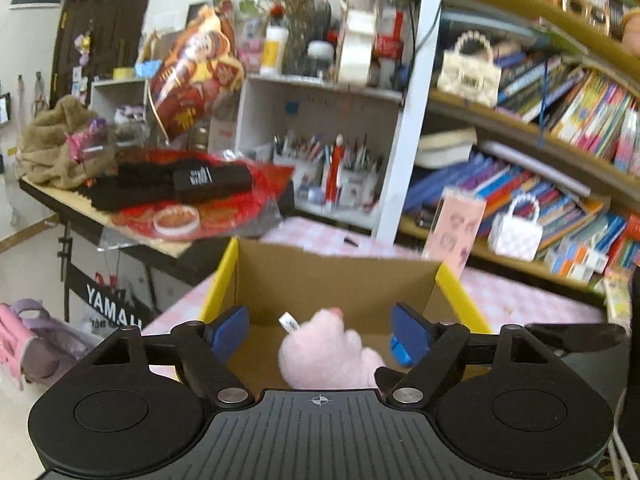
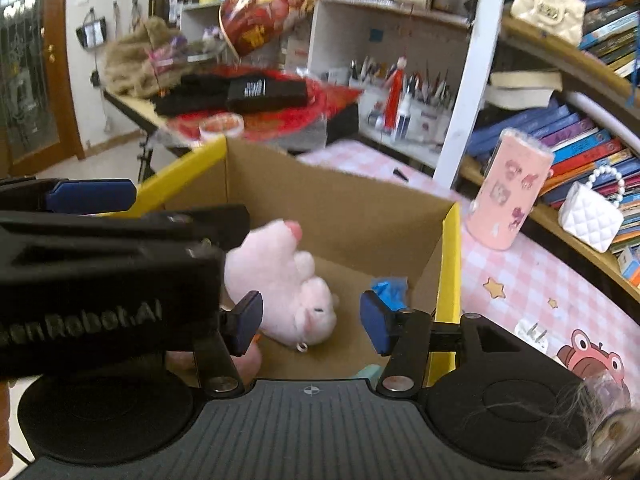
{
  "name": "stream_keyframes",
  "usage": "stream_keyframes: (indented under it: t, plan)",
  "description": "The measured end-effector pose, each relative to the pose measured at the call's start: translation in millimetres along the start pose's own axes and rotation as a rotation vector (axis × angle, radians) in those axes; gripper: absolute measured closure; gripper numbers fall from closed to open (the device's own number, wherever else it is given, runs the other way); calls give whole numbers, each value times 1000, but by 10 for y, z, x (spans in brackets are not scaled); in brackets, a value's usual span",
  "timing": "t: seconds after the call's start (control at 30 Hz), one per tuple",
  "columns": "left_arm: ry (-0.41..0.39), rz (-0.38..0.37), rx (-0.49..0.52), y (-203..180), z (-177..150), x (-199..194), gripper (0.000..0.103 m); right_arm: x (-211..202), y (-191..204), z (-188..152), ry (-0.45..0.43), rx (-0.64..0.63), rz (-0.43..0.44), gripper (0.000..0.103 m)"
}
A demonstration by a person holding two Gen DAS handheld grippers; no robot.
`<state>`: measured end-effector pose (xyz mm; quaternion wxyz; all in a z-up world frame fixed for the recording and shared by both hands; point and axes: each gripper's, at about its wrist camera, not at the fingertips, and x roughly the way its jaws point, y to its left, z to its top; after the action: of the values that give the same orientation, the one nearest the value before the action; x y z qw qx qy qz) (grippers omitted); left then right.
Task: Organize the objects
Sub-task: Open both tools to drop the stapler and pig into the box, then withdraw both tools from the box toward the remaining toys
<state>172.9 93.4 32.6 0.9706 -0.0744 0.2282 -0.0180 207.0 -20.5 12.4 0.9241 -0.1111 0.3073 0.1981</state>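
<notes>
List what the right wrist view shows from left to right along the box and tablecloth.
Left tongs → pink plush toy → blue item in the box corner → yellow right edge of the cardboard box → pink cylindrical container → white quilted mini handbag.

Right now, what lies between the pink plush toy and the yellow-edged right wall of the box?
In the right wrist view, a crumpled blue item lies on the box floor between the pink plush toy and the cardboard box wall.
</notes>
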Motion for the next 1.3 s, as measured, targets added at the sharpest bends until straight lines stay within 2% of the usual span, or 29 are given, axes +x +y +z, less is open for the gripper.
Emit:
stream_keyframes:
  t: [0.23,0.43,0.53,0.63,0.83,1.1,1.3]
  plan:
    - [-46,-21,-19,61,-13,-404,22,-462,31,-82,-69,97,-47,51]
    - [-18,-19,7,107,-220,-691,21,-777,170,-335,-81,141,-88,51]
    - [17,-7,-5,156,-380,-829,16,-909,271,-522,-65,147,-124,50]
    - [56,17,-8,192,-553,-959,15,-1029,370,-740,-47,159,-166,42]
    - [137,27,-3,212,-916,-1208,15,-1184,487,-1156,36,214,-194,42]
    - [200,-2,57,69,-1191,-1416,15,-1443,567,-1600,101,257,-221,41]
    - [228,-54,97,-113,-1322,-1513,14,-1615,497,-1820,122,301,-271,39]
